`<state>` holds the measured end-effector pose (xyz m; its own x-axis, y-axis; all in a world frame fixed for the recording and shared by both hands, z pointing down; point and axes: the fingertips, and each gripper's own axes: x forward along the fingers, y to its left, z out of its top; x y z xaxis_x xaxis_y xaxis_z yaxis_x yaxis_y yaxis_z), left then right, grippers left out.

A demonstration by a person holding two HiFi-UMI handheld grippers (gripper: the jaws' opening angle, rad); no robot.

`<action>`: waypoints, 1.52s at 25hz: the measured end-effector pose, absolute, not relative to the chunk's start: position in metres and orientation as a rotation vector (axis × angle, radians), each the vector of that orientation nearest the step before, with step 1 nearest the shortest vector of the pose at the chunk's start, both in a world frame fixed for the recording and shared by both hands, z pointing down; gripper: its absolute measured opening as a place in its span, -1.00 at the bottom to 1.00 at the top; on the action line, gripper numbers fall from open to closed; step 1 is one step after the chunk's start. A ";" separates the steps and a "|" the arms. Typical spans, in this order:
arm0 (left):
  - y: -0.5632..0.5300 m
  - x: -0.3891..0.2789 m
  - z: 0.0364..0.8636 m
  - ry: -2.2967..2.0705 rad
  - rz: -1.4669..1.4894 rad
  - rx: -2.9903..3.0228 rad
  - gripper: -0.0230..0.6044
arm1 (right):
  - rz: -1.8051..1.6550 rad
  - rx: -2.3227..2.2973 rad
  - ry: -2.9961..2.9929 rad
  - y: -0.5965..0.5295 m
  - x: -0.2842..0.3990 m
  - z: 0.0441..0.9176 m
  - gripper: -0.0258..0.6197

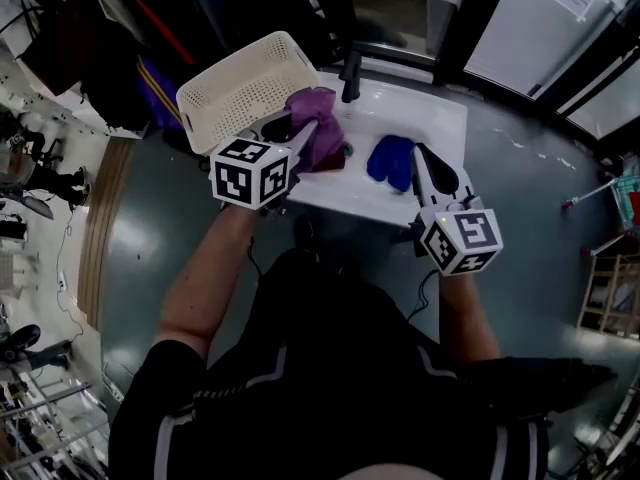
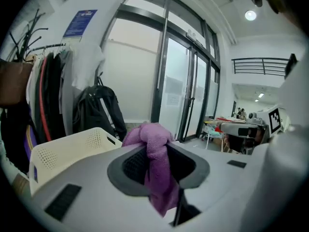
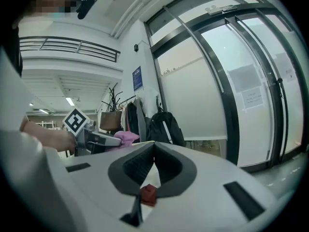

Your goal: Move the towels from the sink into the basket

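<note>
By the basket (image 1: 240,88), I'm clamping the left gripper (image 1: 303,133) on the purple towel (image 1: 320,136) — it's hanging over the sink (image 1: 440,118). The blue towel (image 1: 392,161) is lying in it, my right gripper (image 3: 153,149) hovering beside — jaws together, empty.

Purple towel (image 1: 316,133); blue towel (image 1: 392,161); cream perforated basket (image 1: 243,93); white sink (image 1: 422,118).
</note>
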<state>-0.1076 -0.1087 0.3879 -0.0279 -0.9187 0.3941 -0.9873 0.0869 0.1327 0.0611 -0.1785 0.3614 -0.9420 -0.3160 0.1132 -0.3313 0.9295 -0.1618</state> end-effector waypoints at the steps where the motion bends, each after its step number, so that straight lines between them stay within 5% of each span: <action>1: -0.104 -0.114 0.380 -2.020 0.239 1.871 -0.58 | 0.265 0.493 -3.010 -0.176 0.057 0.359 -0.91; 19: -0.108 -0.276 0.351 -2.165 0.192 1.781 -0.57 | 0.166 0.501 -2.992 -0.169 -0.043 0.351 -0.91; 38: -0.185 -0.365 0.461 -1.938 0.339 1.778 -0.57 | 0.195 0.824 -2.835 -0.194 -0.077 0.368 -0.91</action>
